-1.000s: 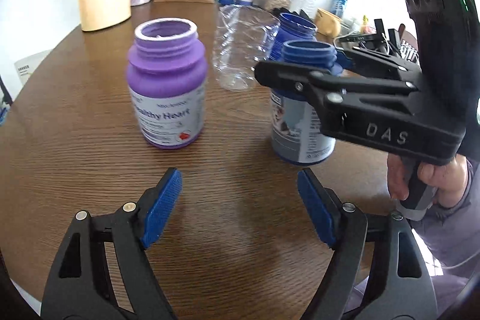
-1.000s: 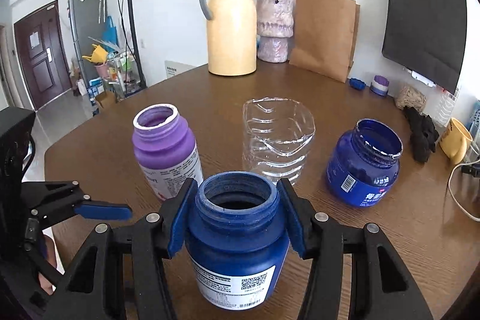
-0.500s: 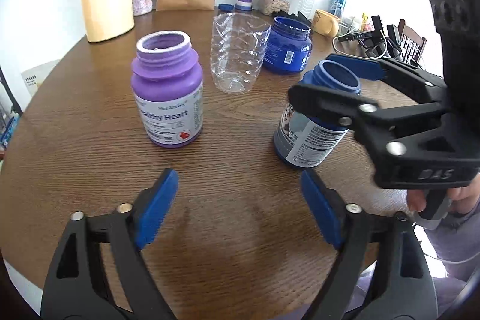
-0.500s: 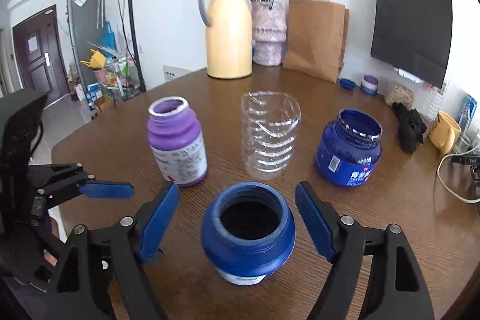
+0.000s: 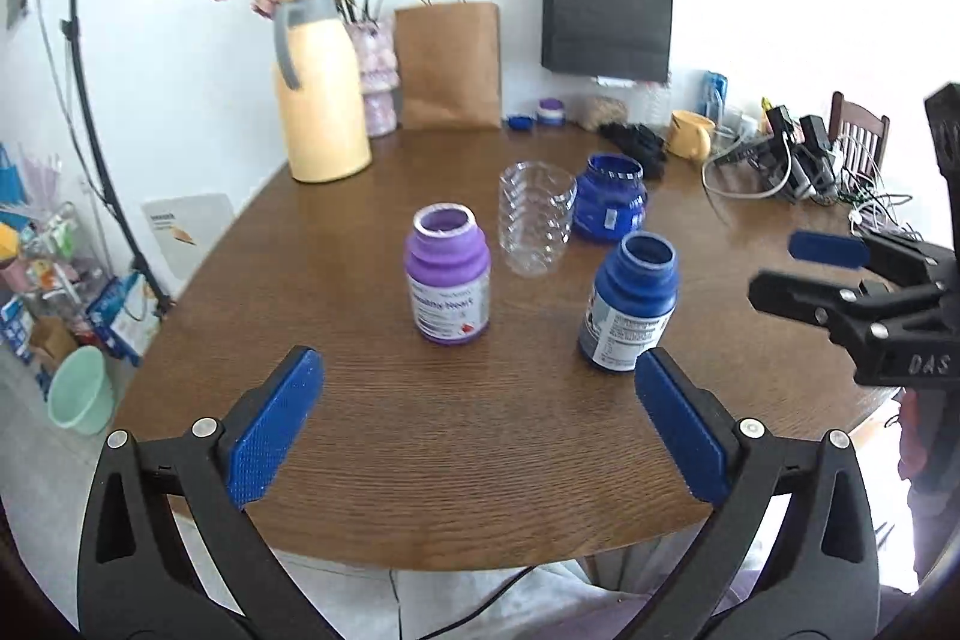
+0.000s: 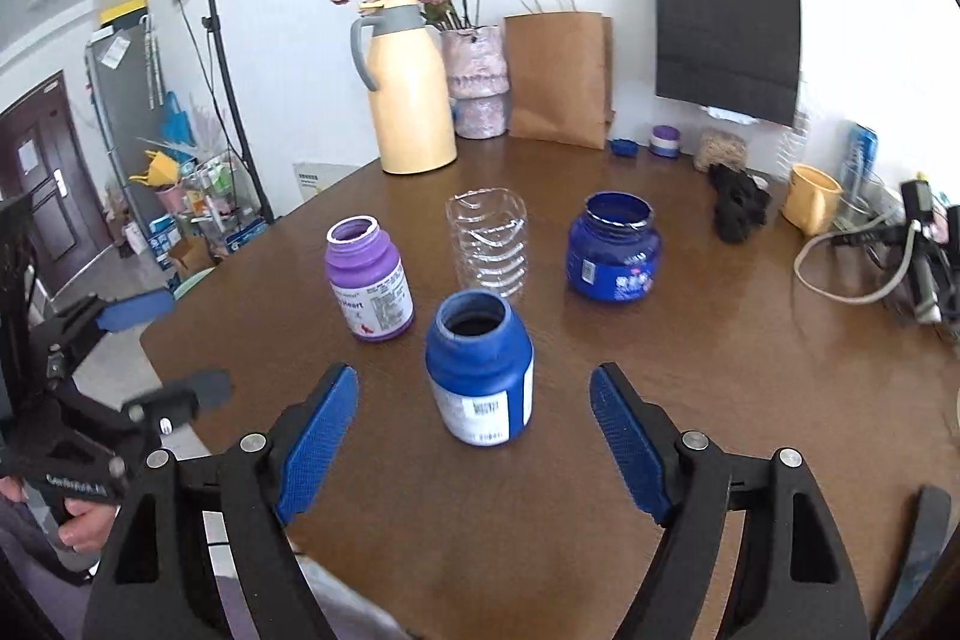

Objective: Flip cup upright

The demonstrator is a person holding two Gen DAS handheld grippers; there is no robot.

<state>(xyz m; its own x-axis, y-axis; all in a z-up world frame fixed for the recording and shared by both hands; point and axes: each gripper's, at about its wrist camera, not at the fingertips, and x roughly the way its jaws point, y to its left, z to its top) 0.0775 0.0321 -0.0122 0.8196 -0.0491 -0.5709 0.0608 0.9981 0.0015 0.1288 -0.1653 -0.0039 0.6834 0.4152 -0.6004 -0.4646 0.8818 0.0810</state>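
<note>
Now both grippers hang wide apart over the near edge of the round wooden table (image 5: pixel 420 490), neither touching anything. From the left wrist view the left gripper (image 5: pixel 477 421) fills the bottom of the frame, its blue pads (image 5: pixel 273 424) spread with bare wood between them. From the right wrist view the right gripper (image 6: pixel 474 439) sits low in the frame, likewise spread, its jaws well clear of the jar ahead of it.

That blue jar (image 6: pixel 480 367) is the task's thing: it stands upright, mouth up and uncapped, on the table at the centre of the right wrist view, just above the gap between the pads. In the left wrist view it appears right of centre, just above the right pad, white label facing the camera.

Left of it stands a purple jar (image 5: pixel 448 274), also upright and open. Behind the two, at the frame centre, is a clear ribbed plastic cup (image 5: pixel 536 226), mouth up, and just right of that a squat dark blue jar (image 5: pixel 609 205), open as well. All four stand apart from one another.

Further back, in the upper half of the frame, a yellow thermos jug (image 5: pixel 321 85), a vase of pink flowers (image 5: pixel 375 82), a brown paper bag (image 5: pixel 448 64) and a black bag (image 5: pixel 607 10) on the wall. Cables (image 5: pixel 798 166) clutter the right edge
</note>
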